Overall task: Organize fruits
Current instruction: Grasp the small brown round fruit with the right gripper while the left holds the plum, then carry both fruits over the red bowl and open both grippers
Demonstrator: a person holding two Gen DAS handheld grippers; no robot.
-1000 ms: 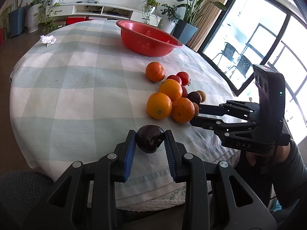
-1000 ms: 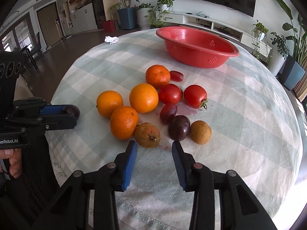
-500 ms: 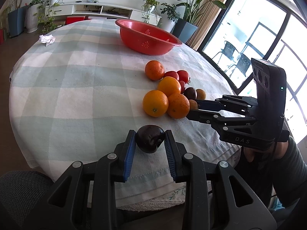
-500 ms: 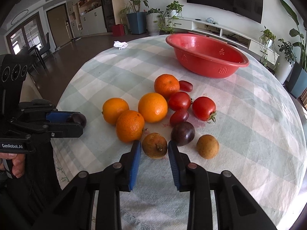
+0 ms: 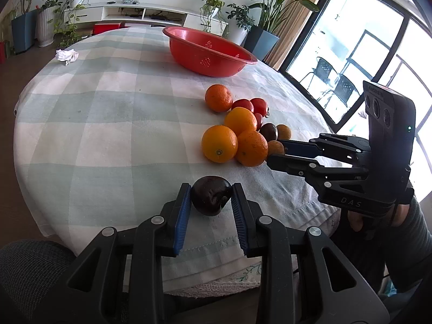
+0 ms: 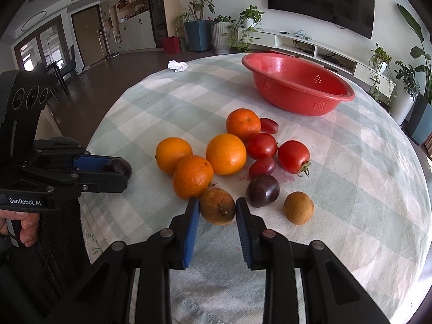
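Note:
My left gripper [image 5: 211, 198] is shut on a dark purple fruit [image 5: 211, 195], held above the table's near edge; it also shows in the right wrist view [image 6: 118, 166]. My right gripper [image 6: 217, 206] is closed around a brown round fruit [image 6: 217, 206] lying on the cloth beside the oranges [image 6: 226, 154]; its pads touch both sides. The right gripper also shows in the left wrist view [image 5: 275, 151]. Tomatoes [image 6: 293, 156], another dark fruit [image 6: 262, 191] and a second brown fruit [image 6: 298, 207] lie in the same pile. A red basin [image 6: 297, 89] stands at the far side.
The round table has a checked cloth [image 5: 108, 124]. A crumpled white tissue [image 5: 67, 55] lies at its far left edge. Plants and a TV cabinet stand beyond the table.
My right gripper moved forward and narrowed until its pads closed on the brown fruit. My left gripper kept hold of the dark fruit and stayed about in place.

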